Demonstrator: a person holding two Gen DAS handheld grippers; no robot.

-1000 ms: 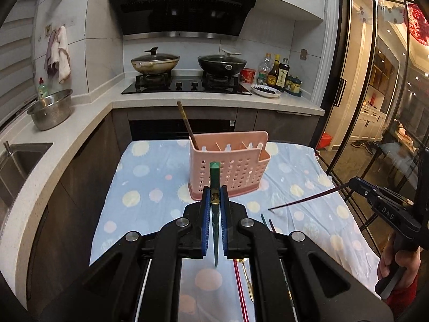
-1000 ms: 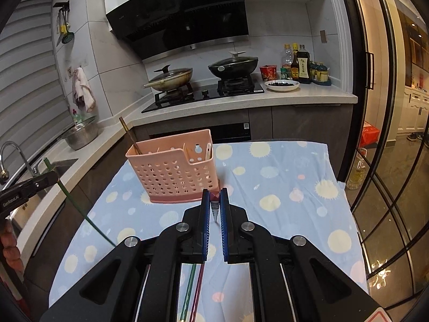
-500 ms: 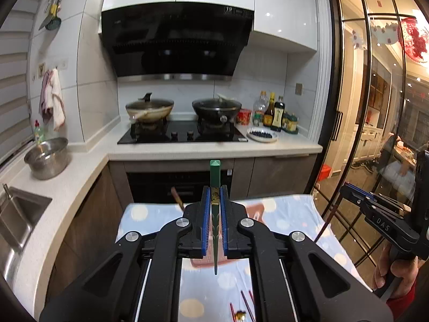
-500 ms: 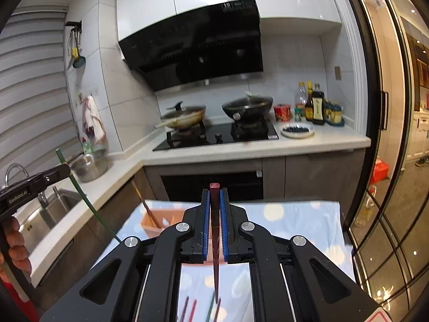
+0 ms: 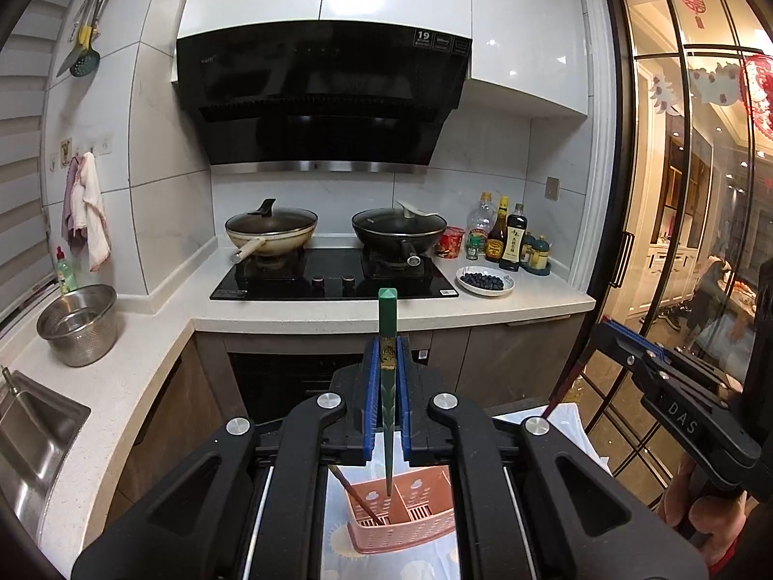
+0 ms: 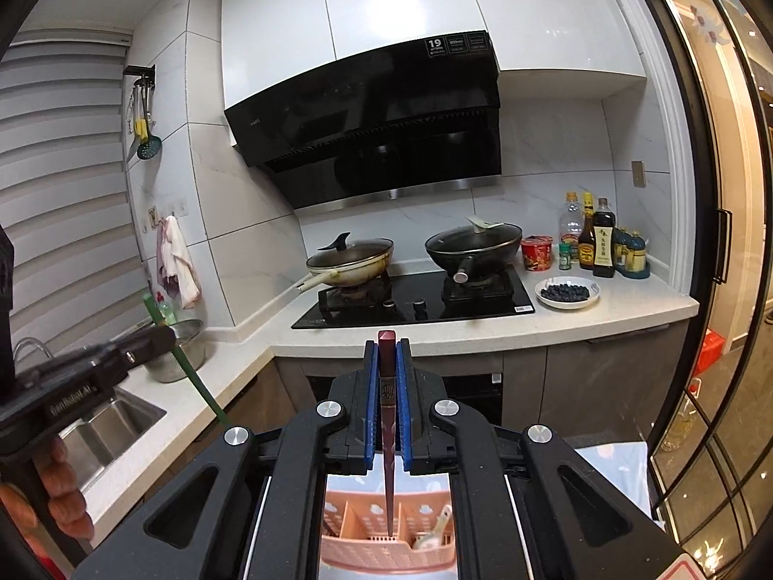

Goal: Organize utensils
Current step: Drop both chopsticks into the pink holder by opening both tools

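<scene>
My left gripper [image 5: 386,355] is shut on a green chopstick [image 5: 387,338] that stands upright, its tip hanging above the pink perforated utensil caddy [image 5: 415,529]. A brown chopstick [image 5: 352,493] leans in the caddy's left compartment. My right gripper [image 6: 387,355] is shut on a dark red chopstick [image 6: 386,386], also upright, its tip over the caddy [image 6: 357,546], where a pale spoon [image 6: 435,529] lies in the right compartment. The right gripper [image 5: 613,333] shows at the right edge of the left wrist view, and the left gripper [image 6: 164,336] at the left edge of the right wrist view.
The caddy stands on a table with a blue dotted cloth [image 5: 575,423]. Beyond it runs a white counter [image 5: 483,307] with a hob, two lidded woks [image 5: 270,229], sauce bottles [image 5: 512,237] and a plate of berries [image 5: 485,281]. A steel bowl [image 5: 79,324] and sink [image 5: 29,435] are at left, a glass door [image 5: 676,241] at right.
Both grippers have risen and tilted up with their chopsticks still held. The caddy has dropped from the middle of each view to the bottom edge, under the fingers.
</scene>
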